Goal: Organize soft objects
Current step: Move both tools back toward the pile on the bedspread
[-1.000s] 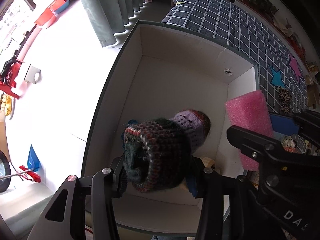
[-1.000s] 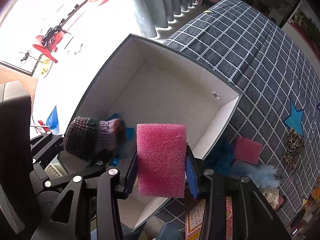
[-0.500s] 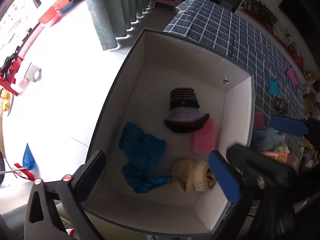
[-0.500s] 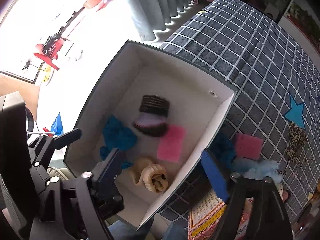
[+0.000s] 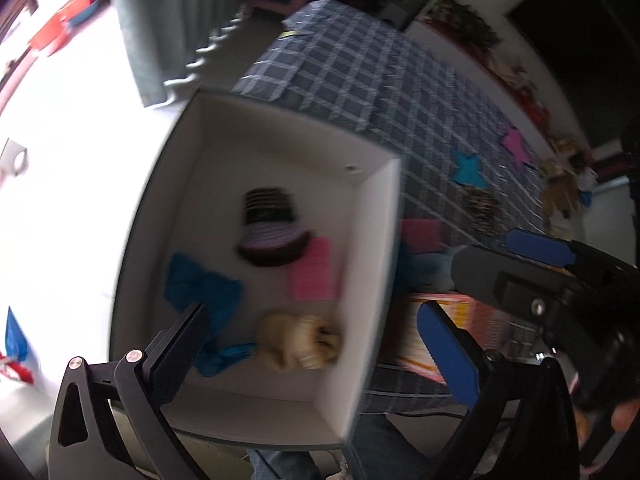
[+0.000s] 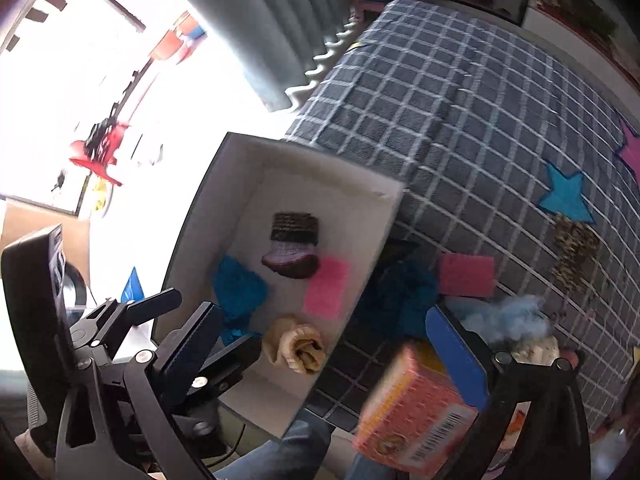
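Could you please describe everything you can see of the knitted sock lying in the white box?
The knitted sock is a chunky wool-like bootie with a dark brown ribbed cuff, a lilac striped body and a dark maroon sole edge. It lies flat on the floor of the white box, cuff toward the far wall, nothing gripping it. Its toe end meets the pink sponge; the blue cloth lies apart.

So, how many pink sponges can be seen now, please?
2. One pink sponge lies inside the white box, beside the knitted sock. The other pink sponge lies outside on the checked cover. More may be hidden.
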Motion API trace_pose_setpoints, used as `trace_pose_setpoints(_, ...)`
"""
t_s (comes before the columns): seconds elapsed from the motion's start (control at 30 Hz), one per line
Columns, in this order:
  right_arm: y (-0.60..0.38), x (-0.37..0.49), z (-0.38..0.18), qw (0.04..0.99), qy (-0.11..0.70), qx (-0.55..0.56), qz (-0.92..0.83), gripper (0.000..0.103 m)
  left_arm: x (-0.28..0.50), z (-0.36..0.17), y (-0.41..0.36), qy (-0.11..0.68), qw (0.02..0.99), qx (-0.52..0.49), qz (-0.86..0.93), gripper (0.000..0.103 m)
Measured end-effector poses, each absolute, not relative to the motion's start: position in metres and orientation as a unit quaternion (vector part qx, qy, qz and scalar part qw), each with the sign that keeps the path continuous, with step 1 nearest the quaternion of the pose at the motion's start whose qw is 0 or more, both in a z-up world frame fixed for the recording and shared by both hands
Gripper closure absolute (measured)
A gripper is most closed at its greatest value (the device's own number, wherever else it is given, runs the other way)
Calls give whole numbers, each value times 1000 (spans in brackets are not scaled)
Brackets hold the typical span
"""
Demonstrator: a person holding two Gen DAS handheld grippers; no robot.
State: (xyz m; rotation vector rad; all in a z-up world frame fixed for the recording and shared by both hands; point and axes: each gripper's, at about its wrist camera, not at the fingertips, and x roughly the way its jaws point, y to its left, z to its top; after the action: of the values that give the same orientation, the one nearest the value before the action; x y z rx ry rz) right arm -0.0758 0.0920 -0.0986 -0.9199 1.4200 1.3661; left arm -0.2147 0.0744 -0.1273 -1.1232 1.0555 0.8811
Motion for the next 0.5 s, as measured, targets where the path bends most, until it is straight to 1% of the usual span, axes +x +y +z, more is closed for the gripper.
trace_pose_setpoints(0.27,54,19,-75,528,596,-320,514,0,-160,-105,76,466,660,-488,331,0)
trace_pose_setpoints(0.5,10,106,-93,578,631,-283,433,0,-102,-113,83,505,648,-488,295,0)
